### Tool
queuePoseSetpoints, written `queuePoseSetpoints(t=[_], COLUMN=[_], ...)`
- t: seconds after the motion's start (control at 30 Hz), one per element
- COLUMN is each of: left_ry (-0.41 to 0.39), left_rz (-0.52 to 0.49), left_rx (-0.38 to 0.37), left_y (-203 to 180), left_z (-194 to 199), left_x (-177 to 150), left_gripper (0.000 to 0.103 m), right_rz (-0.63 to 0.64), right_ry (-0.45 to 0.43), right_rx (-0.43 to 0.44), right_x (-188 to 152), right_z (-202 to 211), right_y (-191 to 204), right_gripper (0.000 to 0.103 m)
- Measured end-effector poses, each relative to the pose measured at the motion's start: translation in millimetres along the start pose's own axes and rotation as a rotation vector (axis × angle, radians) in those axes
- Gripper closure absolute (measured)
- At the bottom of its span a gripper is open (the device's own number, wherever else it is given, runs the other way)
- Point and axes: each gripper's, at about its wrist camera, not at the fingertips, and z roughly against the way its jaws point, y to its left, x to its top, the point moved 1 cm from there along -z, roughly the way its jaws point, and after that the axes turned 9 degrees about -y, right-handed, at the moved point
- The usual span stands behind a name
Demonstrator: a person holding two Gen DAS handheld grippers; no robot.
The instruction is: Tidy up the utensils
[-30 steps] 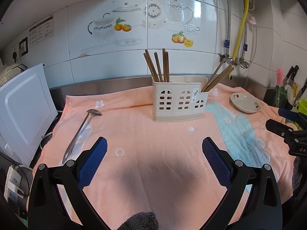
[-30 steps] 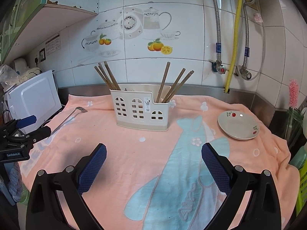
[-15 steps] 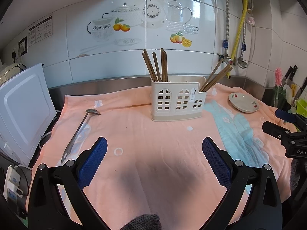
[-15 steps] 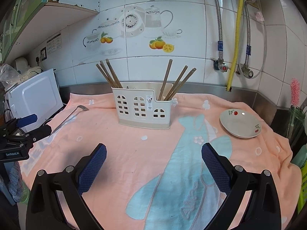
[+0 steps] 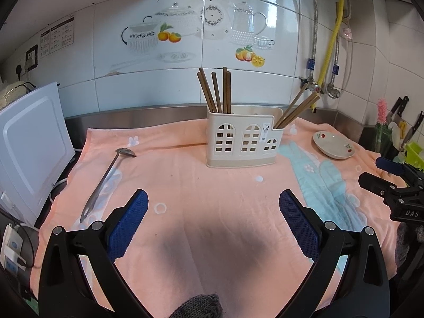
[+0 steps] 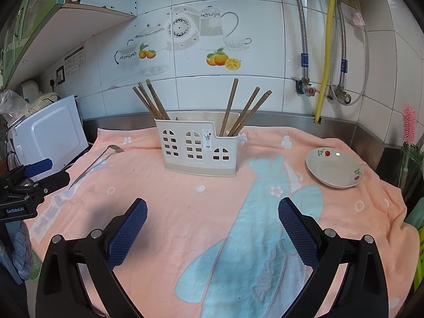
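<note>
Cream plastic utensil caddy (image 5: pixel 242 137) with arched cut-outs, mid-surface on the peach terry towel (image 5: pixel 212 198), brown wooden chopsticks (image 5: pixel 217 91) standing in both end compartments.
Long steel ladle (image 5: pixel 106 177) lies flat left of caddy, well apart; small white floral dish (image 6: pixel 334 167) to the right. Left gripper (image 5: pixel 213 208) and right gripper (image 6: pixel 212 210) both spread wide, empty, above the towel. White glossy tile wall, white appliance (image 5: pixel 31 148) at left.

A soft, nappy cloth towel (image 5: pixel 212 190) covers the surface. The holder (image 5: pixel 242 143) is matt cream plastic, the chopsticks (image 5: pixel 216 91) dull brown wood, the ladle (image 5: pixel 106 177) polished metal, the dish (image 6: pixel 334 168) glazed, the wall tiles (image 6: pixel 228 26) glossy.
</note>
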Motion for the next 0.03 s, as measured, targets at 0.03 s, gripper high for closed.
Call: queuePoseSetpoints(t=[0.03], left_ry=[0.002], left_rz=[-0.001], left_rx=[0.001], left_y=[0.1], left_z=[-0.5], left_x=[-0.4], left_gripper=[0.005], right_rz=[0.001], right_ry=[0.001], right_rx=[-0.002], right_x=[-0.3], right_z=[-0.5], right_y=[-0.5], right_gripper=[0.007])
